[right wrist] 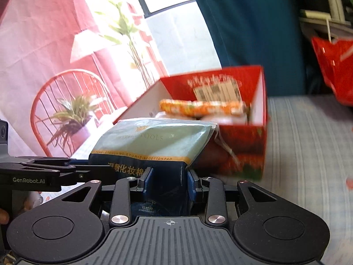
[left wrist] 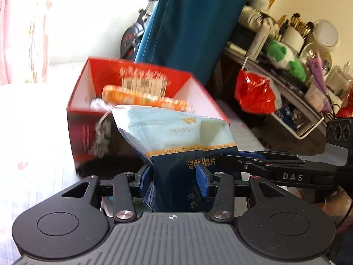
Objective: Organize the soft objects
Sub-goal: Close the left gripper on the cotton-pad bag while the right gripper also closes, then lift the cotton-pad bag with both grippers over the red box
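Pale checked bedspread (right wrist: 308,143) below; both grippers, left (left wrist: 175,182) and right (right wrist: 169,182), pinch the blue-green cotton-pad pouch (left wrist: 176,132), not yet in the half-filled red cardboard box (left wrist: 88,132).

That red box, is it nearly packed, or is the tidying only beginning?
Partly packed: the red box already holds an orange packet and something white. In hand: the left gripper and right gripper both clamp the cotton pad bag, in front of the box. Left: getting that bag inside.
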